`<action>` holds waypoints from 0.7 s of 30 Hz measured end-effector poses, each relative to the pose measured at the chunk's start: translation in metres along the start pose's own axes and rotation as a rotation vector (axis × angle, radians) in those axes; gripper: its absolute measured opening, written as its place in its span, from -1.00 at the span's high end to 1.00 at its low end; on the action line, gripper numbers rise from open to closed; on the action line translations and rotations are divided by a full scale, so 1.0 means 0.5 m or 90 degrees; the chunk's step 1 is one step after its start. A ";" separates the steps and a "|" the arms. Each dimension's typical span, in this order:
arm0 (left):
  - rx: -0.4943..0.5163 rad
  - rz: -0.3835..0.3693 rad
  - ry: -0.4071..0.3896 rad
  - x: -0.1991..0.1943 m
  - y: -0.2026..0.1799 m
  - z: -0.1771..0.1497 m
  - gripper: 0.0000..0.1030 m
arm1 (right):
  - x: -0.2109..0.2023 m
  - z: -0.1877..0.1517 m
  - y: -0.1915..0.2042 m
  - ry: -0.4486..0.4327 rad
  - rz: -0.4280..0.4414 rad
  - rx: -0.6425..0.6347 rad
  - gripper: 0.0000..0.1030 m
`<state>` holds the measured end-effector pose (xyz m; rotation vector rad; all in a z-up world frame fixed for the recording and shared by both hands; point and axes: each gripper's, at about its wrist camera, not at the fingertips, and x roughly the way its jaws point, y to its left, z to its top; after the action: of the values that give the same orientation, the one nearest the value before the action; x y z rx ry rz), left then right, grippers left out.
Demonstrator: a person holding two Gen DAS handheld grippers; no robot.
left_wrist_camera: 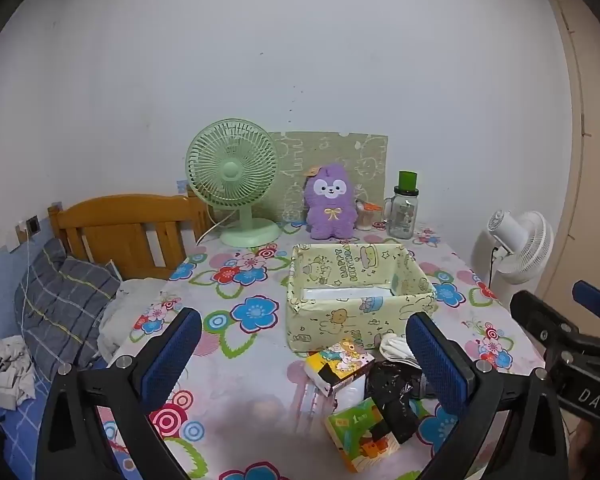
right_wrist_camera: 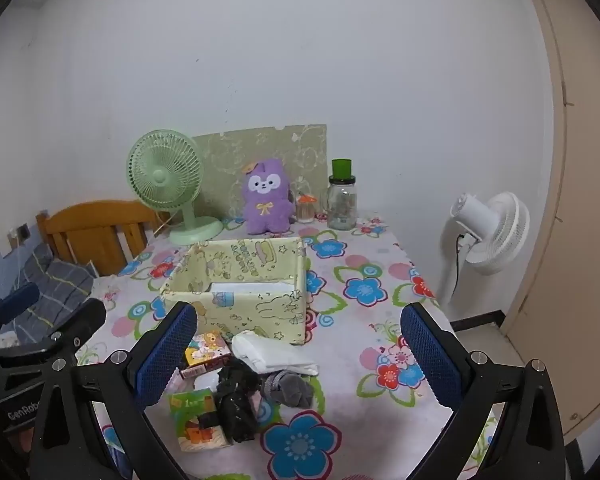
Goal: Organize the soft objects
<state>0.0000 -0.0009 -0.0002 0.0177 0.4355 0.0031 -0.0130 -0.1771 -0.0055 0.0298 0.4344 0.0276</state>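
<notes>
Three soft things lie bunched on the flowered bench (right_wrist_camera: 380, 264) just in front of the yellow-green box (right_wrist_camera: 240, 284): a white sock (right_wrist_camera: 272, 350), folded and smooth, nearest the box's front wall; a grey sock (right_wrist_camera: 288, 390), rolled into a lumpy ball, just beside it toward the camera; and a crumpled black piece (right_wrist_camera: 236, 400) with pale specks, which may be cloth or a thin bag, as the right wrist view is too coarse to tell. The black piece drapes partly over a green carton (right_wrist_camera: 194, 420) printed with toy bricks, and a smaller cartoon carton (right_wrist_camera: 204, 354) lies tilted just behind it, touching the pile.

The box stands open at the top, its fabric walls printed with cartoon animals and lettering. Inside, only a pale flat bottom shows; nothing else is visible in it from either view.

The right gripper (right_wrist_camera: 300, 344) hovers above the pile with its blue-padded fingers spread wide, holding nothing. The left gripper (left_wrist_camera: 304, 348) is likewise spread and holds nothing, hanging over the bench to the left of the cartons.

At the back of the bench a purple plush toy (left_wrist_camera: 331, 206) sits upright against a patterned board, between a green desk fan (left_wrist_camera: 234, 178) and a glass jar (left_wrist_camera: 402, 214) with a green top.
</notes>
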 end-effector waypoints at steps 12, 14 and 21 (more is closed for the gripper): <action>-0.005 -0.026 0.003 0.003 -0.003 0.004 -0.99 | -0.008 0.001 0.006 -0.015 -0.033 0.011 -0.99; -0.005 -0.030 0.006 0.008 -0.006 0.000 -0.99 | -0.010 0.002 0.001 -0.014 -0.034 0.014 -0.99; -0.002 -0.034 0.003 0.005 -0.011 0.002 -0.99 | -0.012 0.001 -0.003 -0.017 -0.035 0.015 -0.99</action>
<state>0.0027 -0.0063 -0.0003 0.0024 0.4410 -0.0482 -0.0182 -0.1790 -0.0028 0.0416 0.4092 -0.0321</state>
